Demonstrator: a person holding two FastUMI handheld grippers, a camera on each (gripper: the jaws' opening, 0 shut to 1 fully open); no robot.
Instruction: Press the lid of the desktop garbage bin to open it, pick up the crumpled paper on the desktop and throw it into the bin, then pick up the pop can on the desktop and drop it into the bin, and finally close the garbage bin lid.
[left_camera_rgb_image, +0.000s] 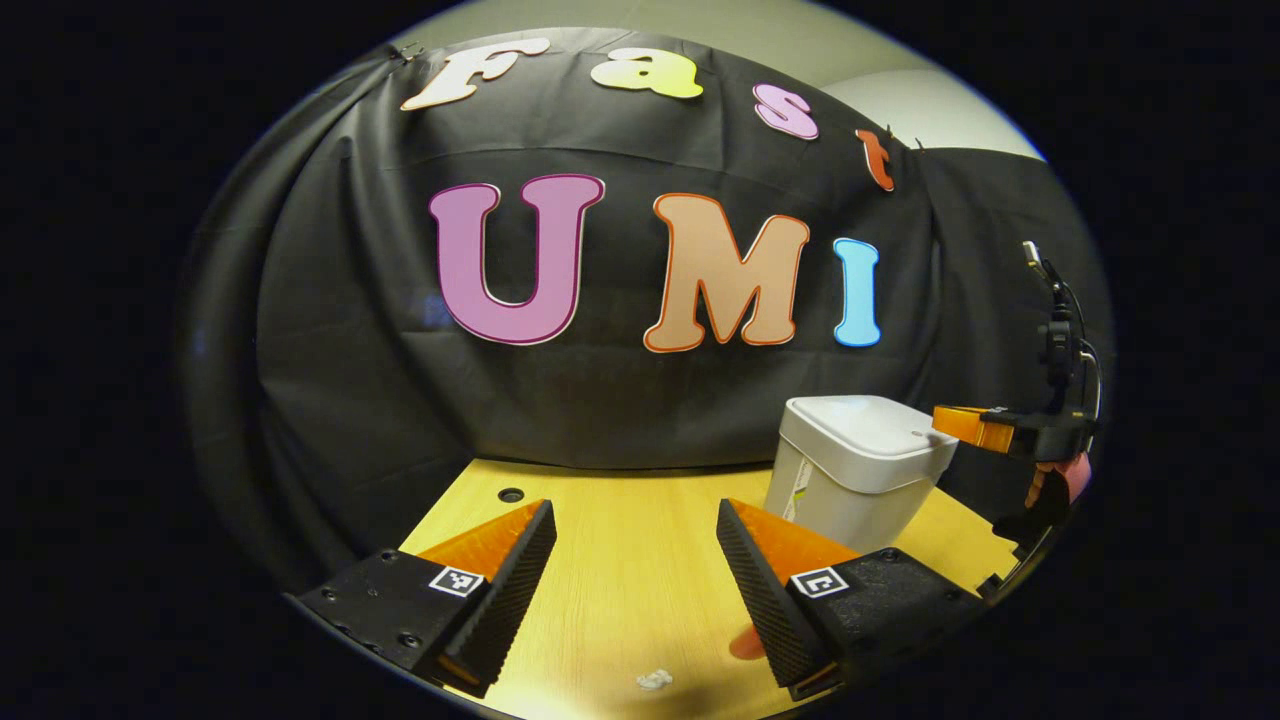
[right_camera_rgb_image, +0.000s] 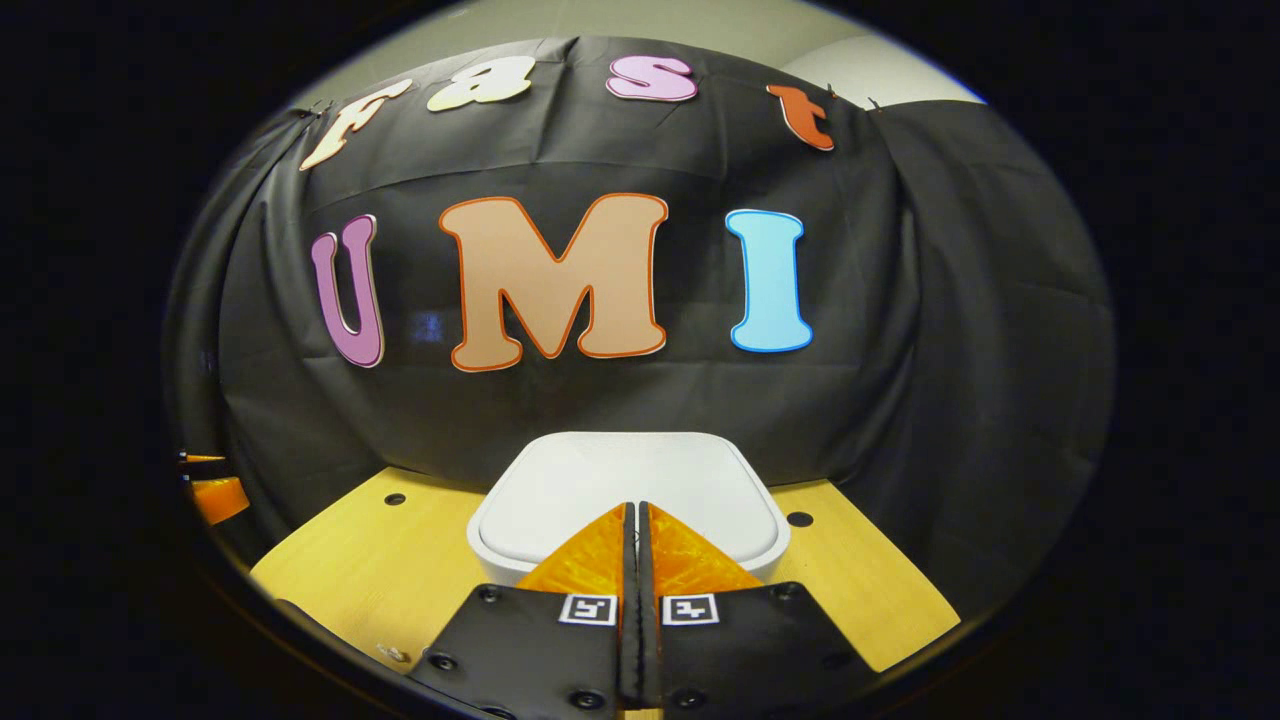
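Note:
The white desktop bin (left_camera_rgb_image: 850, 480) stands on the wooden table at the right, its lid (right_camera_rgb_image: 630, 480) down. My right gripper (right_camera_rgb_image: 636, 508) is shut with nothing between its fingers, tips over the front half of the lid; touching or not, I cannot tell. From the left gripper view the right gripper (left_camera_rgb_image: 965, 425) hangs at the lid's right edge, held by a hand (left_camera_rgb_image: 1060, 480). My left gripper (left_camera_rgb_image: 635, 505) is open and empty above the table. The crumpled paper (left_camera_rgb_image: 655, 680) lies small and white below it. A reddish rounded thing (left_camera_rgb_image: 745, 642) peeks from behind its right finger.
The table (left_camera_rgb_image: 620, 560) is light wood with small round holes (left_camera_rgb_image: 511, 495). Black cloth closes off the back and sides. The bin stands near the back wall, and the left gripper (right_camera_rgb_image: 215, 497) shows at the far left edge of the right gripper view.

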